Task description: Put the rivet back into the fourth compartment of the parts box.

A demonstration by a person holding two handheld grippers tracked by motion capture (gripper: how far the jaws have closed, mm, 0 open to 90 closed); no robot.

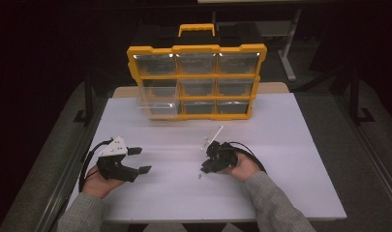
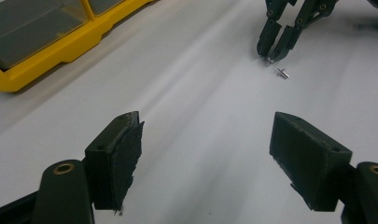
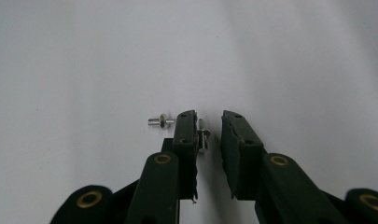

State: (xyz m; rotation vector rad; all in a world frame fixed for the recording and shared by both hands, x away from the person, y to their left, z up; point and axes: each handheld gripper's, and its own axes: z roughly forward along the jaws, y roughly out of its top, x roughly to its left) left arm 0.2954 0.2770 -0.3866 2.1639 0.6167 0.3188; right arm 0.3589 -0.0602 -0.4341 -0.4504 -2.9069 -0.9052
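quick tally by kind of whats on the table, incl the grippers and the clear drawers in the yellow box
small metal fasteners: 2, one loose on the white table, one between the right gripper's jaws
yellow organizer box: 1
clear drawers: 9
left gripper: 1
right gripper: 1
total: 14

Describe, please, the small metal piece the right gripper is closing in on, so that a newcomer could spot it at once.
Start at the yellow drawer organizer at the back of the white table, then come forward to the right gripper. Two tiny silver fasteners lie at its tips: the target fastener sits between the narrowly parted jaws, against the left jaw as the right gripper view shows it. The other fastener lies outside that jaw.
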